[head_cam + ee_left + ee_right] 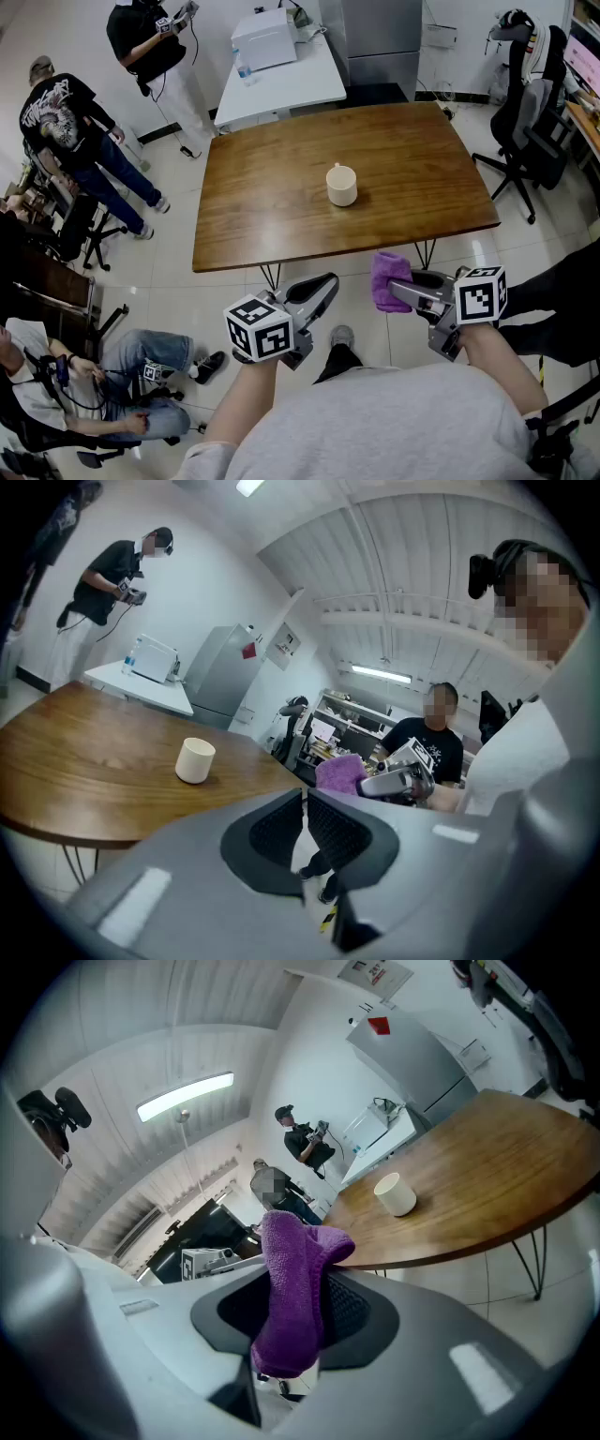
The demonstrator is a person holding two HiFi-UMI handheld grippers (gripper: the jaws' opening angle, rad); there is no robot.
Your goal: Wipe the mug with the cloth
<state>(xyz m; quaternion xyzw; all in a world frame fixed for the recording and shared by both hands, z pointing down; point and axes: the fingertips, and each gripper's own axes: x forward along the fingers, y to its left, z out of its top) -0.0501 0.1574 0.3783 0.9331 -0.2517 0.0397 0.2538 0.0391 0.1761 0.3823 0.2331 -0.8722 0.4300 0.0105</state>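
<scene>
A cream mug (341, 185) stands upright near the middle of the brown wooden table (262, 206); it also shows in the left gripper view, mug (195, 759), and the right gripper view, mug (395, 1194). My right gripper (397, 287) is shut on a purple cloth (386, 278), held below the table's near edge. The cloth (295, 1288) hangs folded between its jaws. My left gripper (326, 284) is shut with nothing in it, also short of the near edge, left of the cloth. Its jaws (305, 822) meet.
A white table (281, 80) with a white box (264, 39) stands beyond the wooden one. Black office chairs (530, 112) stand at the right. Two people stand at the left and one sits on the floor at lower left.
</scene>
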